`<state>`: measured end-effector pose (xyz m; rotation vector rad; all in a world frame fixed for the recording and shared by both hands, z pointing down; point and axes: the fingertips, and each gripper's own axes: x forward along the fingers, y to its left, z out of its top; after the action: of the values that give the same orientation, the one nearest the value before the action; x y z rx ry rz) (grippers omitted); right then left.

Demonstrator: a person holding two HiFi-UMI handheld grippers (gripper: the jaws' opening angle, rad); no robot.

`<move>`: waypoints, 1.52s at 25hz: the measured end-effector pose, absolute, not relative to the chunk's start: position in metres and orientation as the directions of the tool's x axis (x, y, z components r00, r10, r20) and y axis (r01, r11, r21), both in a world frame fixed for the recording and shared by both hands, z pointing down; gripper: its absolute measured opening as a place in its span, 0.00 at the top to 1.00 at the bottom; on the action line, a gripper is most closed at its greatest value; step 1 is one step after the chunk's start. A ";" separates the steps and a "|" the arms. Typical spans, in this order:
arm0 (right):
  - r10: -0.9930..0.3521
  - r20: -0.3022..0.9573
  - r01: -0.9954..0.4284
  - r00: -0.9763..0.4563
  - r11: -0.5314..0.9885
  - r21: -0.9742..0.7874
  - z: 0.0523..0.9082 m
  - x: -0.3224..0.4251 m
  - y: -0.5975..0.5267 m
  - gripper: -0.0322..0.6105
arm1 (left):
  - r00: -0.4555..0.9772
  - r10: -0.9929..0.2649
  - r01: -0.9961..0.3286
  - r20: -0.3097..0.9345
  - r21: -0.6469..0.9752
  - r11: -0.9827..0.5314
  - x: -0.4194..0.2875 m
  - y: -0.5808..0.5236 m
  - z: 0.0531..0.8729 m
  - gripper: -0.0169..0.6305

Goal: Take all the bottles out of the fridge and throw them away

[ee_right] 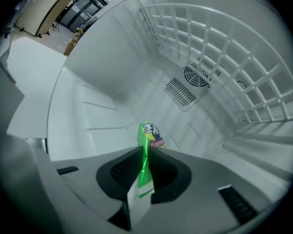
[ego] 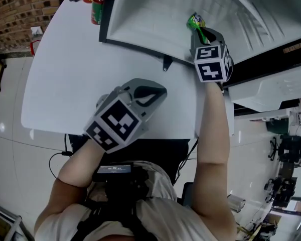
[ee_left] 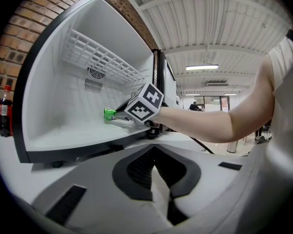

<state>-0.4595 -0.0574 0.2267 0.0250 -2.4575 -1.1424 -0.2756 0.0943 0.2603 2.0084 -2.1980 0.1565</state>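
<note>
Beside brick wall [ego: 15, 9], white table [ego: 80, 84] beneath fridge [ego: 155, 14]

Open white fridge [ego: 150, 9] on a white table [ego: 65, 74], right gripper [ego: 200, 34] reaching inside the fridge, green packet [ego: 195, 21] at its tips, left gripper [ego: 153, 94] hovering before the fridge, bottles [ego: 96, 8] just left of the fridge

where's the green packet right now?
Head view, upper right: the green packet is pinched in the right gripper, just inside the front edge of the open fridge.
</note>
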 end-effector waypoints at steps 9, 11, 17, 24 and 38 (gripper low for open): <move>-0.026 0.264 0.173 -0.964 0.696 0.697 0.188 -0.421 -0.018 0.90 | -0.088 -0.977 -0.995 0.196 0.036 0.097 -0.277 0.096 0.264 0.96; 0.051 0.238 0.198 -0.970 0.732 0.652 0.183 -0.406 -0.009 0.90 | -0.088 -0.976 -0.995 0.198 0.037 0.097 -0.277 0.097 0.264 0.96; 0.295 0.103 0.311 -0.950 0.870 0.383 0.168 -0.346 0.013 0.90 | -0.098 -0.972 -0.994 0.216 0.033 0.108 -0.281 0.102 0.269 0.96; 0.417 0.004 0.412 -0.909 0.895 0.169 0.186 -0.300 0.016 0.89 | -0.110 -0.977 -0.993 0.181 0.030 0.118 -0.287 0.100 0.264 0.96; 0.411 -0.044 0.406 -0.910 0.909 0.100 0.209 -0.250 -0.026 0.89 | 0.008 -0.982 -0.999 0.190 0.043 0.000 -0.253 0.043 0.267 0.96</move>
<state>-0.2498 -0.0264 0.2087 -0.6709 -3.1316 -0.1417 -0.2534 0.0435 0.2674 2.1057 -2.0974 0.1560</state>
